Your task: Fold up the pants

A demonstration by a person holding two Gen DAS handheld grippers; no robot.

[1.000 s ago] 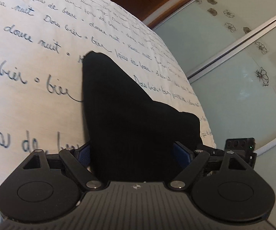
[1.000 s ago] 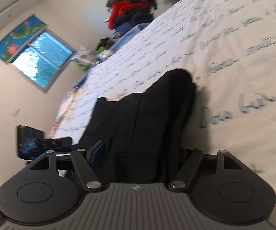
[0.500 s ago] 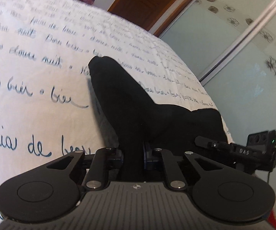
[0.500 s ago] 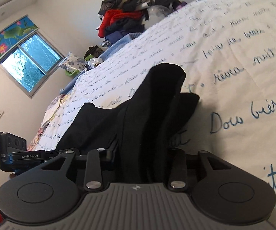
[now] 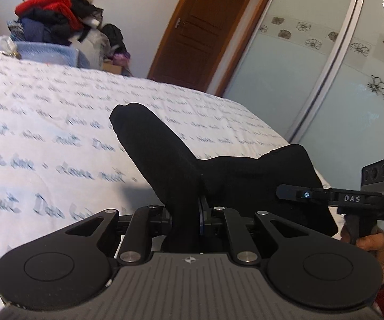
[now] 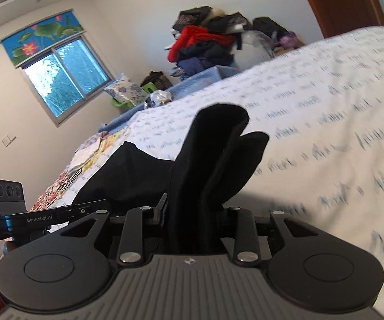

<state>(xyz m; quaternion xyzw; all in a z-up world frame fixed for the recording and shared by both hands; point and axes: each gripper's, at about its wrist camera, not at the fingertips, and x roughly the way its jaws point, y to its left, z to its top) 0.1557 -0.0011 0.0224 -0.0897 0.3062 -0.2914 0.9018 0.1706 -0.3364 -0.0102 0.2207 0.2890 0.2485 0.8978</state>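
Black pants (image 5: 165, 160) lie on a white bedspread with blue script (image 5: 45, 133). My left gripper (image 5: 186, 218) is shut on one near edge of the pants, and the cloth rises from its jaws. My right gripper (image 6: 192, 221) is shut on the other near edge of the pants (image 6: 213, 154), with folded layers bunched between its jaws. The near end is lifted off the bed; the far end rests on it. The right gripper's body (image 5: 352, 200) shows at the right of the left wrist view, and the left gripper's body (image 6: 31, 216) at the left of the right wrist view.
A pile of clothes (image 5: 55, 18) sits on a blue box beyond the bed's far side. A wooden door (image 5: 202, 32) and a frosted sliding wardrobe (image 5: 325, 66) stand to the right. A window (image 6: 55, 72) is on the far wall. A patterned quilt (image 6: 79, 165) lies at the bed's left.
Both grippers closed on the near edge of the pants and lifted it; both views tilted up, so the room beyond the bed now shows.
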